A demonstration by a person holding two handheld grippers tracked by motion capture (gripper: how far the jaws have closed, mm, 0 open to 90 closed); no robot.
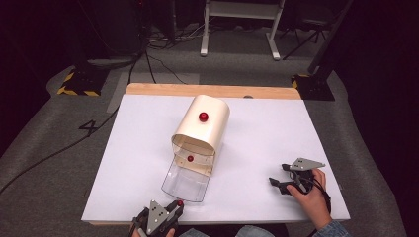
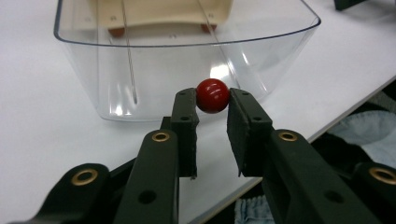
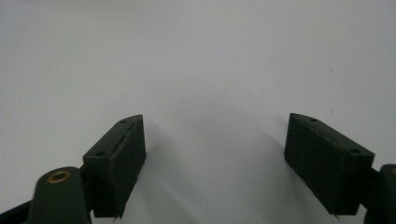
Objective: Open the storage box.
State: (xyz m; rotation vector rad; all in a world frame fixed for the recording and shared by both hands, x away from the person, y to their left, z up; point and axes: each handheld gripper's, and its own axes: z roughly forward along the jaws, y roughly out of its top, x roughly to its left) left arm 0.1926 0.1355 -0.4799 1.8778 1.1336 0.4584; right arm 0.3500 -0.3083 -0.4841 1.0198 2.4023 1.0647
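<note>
A cream, round-topped box (image 1: 201,129) stands mid-table with a red knob (image 1: 203,116) on its top. Its clear plastic flap (image 1: 185,183) lies folded down toward me. In the left gripper view the clear flap (image 2: 154,74) curves just beyond the jaws. A small red ball knob (image 2: 212,95) sits at the flap's near edge, and my left gripper (image 2: 212,105) is shut on it, one pad touching each side. From above, the left gripper (image 1: 174,206) is at the table's front edge. My right gripper (image 1: 282,181) rests open at the right, and nothing is between the jaws of the right gripper (image 3: 212,158).
A second red knob (image 1: 190,158) shows inside the box's mouth. The white tabletop (image 1: 276,128) has a wooden strip (image 1: 212,90) along its far edge. Beyond the table are floor cables and a white stand (image 1: 239,29).
</note>
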